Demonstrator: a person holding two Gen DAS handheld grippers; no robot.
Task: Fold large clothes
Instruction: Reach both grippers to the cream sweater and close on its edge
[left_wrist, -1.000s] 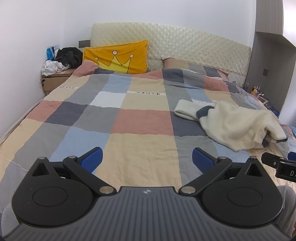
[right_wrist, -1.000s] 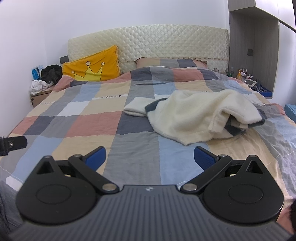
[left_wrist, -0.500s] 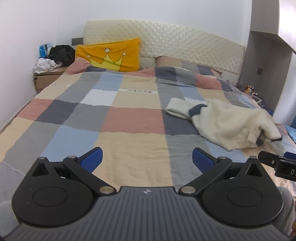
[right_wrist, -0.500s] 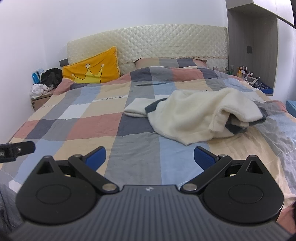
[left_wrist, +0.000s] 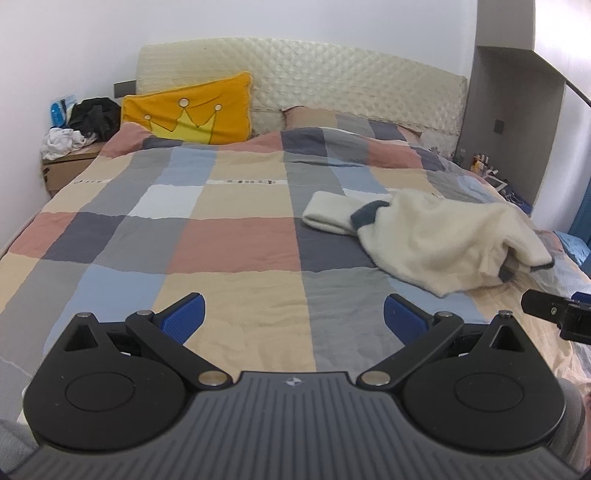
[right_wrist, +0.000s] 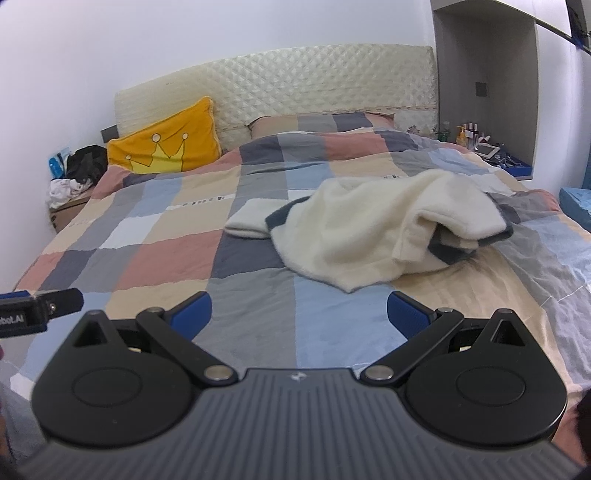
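two wrist cameras look forward over a made bed covered by a checked quilt (left_wrist: 229, 240) in blocks of grey, blue, tan and dusty red. a cream fleece garment with dark grey trim (right_wrist: 373, 236) lies crumpled in a heap on the right half of the quilt, one sleeve or cuff stretched out flat toward the middle, part of the body rolled over itself so the dark lining shows. nothing has been folded yet.

the left gripper (left_wrist: 293, 314) hangs above the near edge of the quilt with its blue-padded jaws spread wide and nothing between them; the garment sits ahead and to its right, well apart. the right gripper (right_wrist: 299, 312) is likewise wide open and empty, low over the near edge, with the garment's nearest corner just ahead of it, not touched.

a yellow crown cushion (left_wrist: 188, 112) leans on the quilted headboard (left_wrist: 332, 85). a bedside table at far left (left_wrist: 68, 162) carries a pile of dark and white clothing.

risks, as a judgement: the fleece is thick and bunched, so a pinch may catch two layers at once, or the quilt beneath, and drag the bedding up with it. the garment's outline is hidden in the heap, so grabbing a wrong point such as the rolled hem could twist it further instead of spreading it flat. with the left gripper far off, a one-sided pull may slide the heap toward the bed's right edge.
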